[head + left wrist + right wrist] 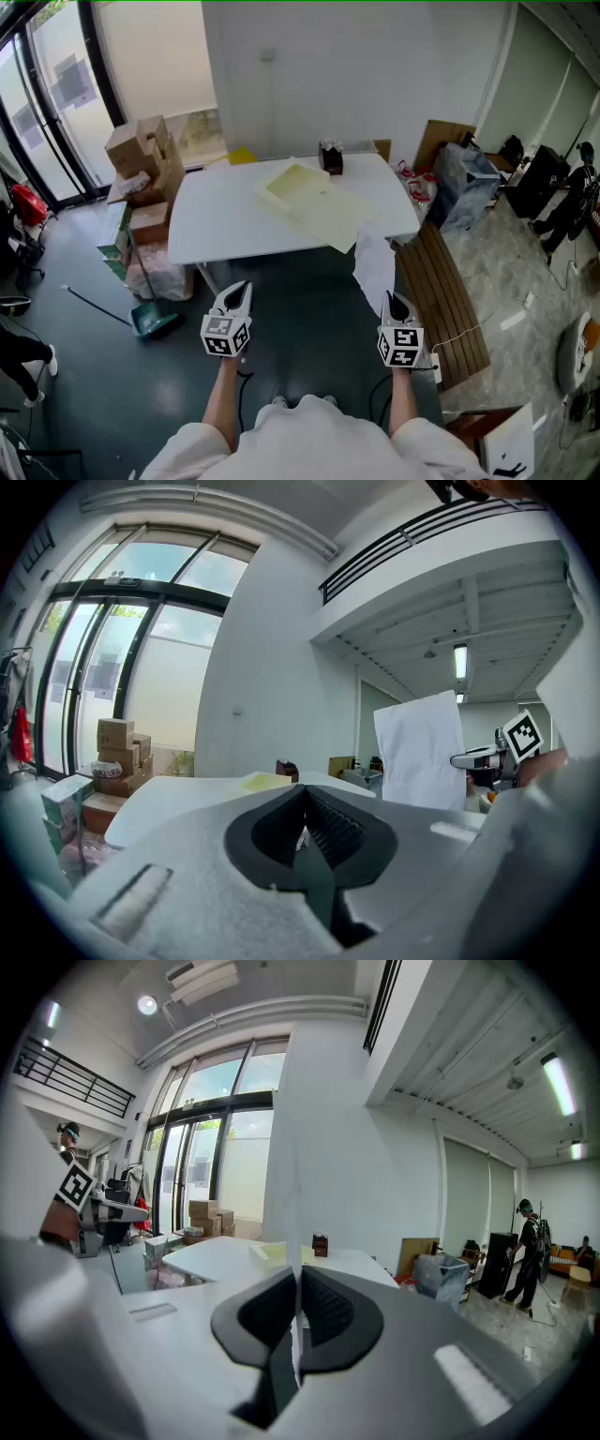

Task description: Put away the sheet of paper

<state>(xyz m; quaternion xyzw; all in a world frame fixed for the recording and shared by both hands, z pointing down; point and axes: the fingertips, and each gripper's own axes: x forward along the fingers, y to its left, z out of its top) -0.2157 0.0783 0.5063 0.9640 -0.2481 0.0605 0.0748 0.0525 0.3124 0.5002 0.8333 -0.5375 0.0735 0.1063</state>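
My right gripper (395,306) has its fingers closed on the sheet of paper (373,262), pinching it at the bottom edge. The sheet stands up from the fingers, in the air, short of the near right corner of the table (225,225). In the right gripper view the paper (287,1185) runs edge-on straight up from between the pressed-together fingers (323,1309).

My left gripper (238,292) is held level beside the right one, well apart from it. Its fingers (330,829) are together with nothing between them. From the left gripper view the sheet (422,752) shows flat-on, with the right gripper (486,758) under it.

Both grippers are over dark floor, not over the table. On the table there are pale yellow sheets (311,199) toward the far right part, one overhanging the near edge, and a small dark box (330,157) at the far edge.

Cardboard boxes (145,161) are stacked left of the table. A green dustpan (155,322) lies on the floor near them. A wooden bench (442,291) is to the right of the table.
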